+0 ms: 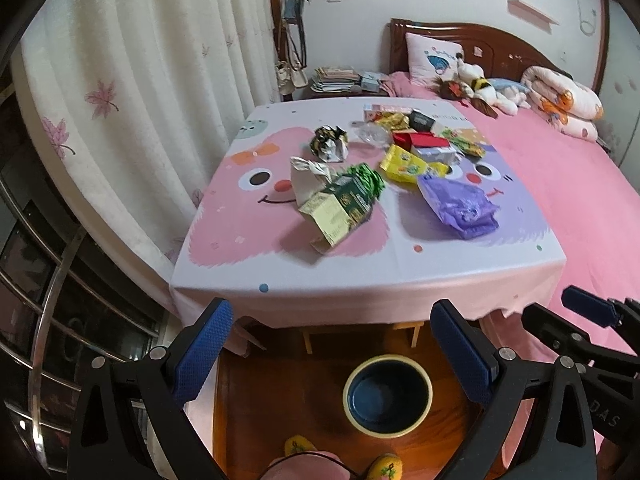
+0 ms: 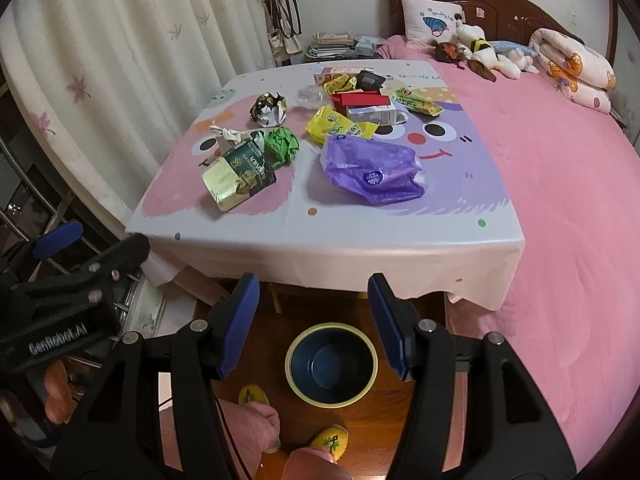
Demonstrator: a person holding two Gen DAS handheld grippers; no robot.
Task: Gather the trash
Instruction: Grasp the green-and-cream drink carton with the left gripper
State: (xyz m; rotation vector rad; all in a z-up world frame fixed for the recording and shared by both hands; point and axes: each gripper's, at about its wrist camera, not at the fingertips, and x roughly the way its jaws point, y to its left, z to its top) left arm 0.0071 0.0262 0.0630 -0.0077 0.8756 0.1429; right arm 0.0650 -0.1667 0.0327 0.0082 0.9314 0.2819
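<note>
Trash lies scattered on a small table (image 1: 360,276) (image 2: 320,248) with a cartoon cloth: a green and gold carton (image 1: 340,210) (image 2: 240,180), a purple plastic bag (image 1: 460,204) (image 2: 372,168), a green crumpled wrapper (image 2: 282,145), a yellow packet (image 1: 404,166) (image 2: 340,128), a crumpled foil ball (image 1: 330,144) (image 2: 270,110) and several boxes farther back. A dark blue bin with a pale yellow rim (image 1: 387,394) (image 2: 332,364) stands on the floor below the table's near edge. My left gripper (image 1: 332,356) and right gripper (image 2: 314,324) both hang open above the bin, holding nothing.
A bed with a pink sheet (image 1: 560,184) (image 2: 560,184) borders the table on the right, with plush toys and a rolled quilt at its head. White curtains (image 1: 140,100) and a metal rail stand left. A person's feet in yellow slippers (image 2: 330,440) stand by the bin.
</note>
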